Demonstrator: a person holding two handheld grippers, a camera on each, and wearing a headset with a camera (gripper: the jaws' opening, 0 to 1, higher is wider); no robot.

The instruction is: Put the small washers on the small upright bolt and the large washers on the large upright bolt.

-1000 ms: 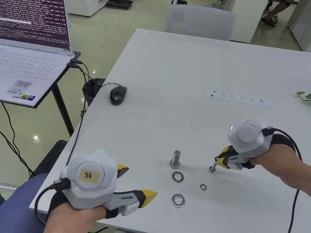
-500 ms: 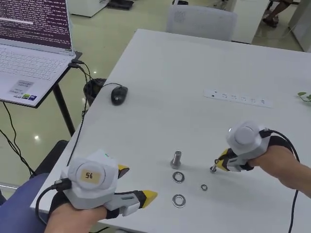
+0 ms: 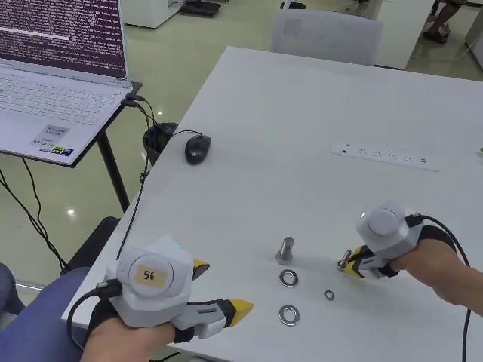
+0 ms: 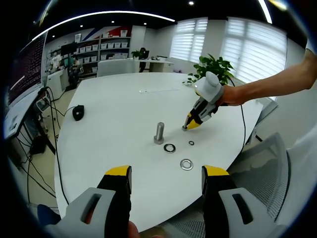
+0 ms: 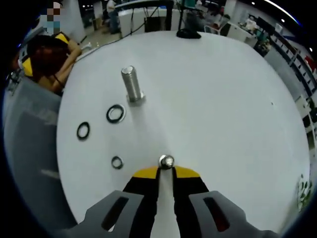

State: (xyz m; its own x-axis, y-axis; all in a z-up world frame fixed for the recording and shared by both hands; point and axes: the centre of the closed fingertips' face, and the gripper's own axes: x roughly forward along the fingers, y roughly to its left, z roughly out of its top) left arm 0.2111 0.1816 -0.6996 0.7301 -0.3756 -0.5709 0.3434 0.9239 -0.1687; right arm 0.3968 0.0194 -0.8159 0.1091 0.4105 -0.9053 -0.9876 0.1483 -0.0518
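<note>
Right claw (image 5: 166, 172), jaws nearly together, seems to pinch the small shiny bolt (image 5: 166, 161); left claw (image 4: 166, 171) gapes wide.

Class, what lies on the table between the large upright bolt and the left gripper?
Left gripper view: one large washer lies flat beside the large upright bolt, a second large washer nearer the left gripper.

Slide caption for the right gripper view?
Right claw closed at small bolt top; large bolt and three loose washers beyond.
</note>
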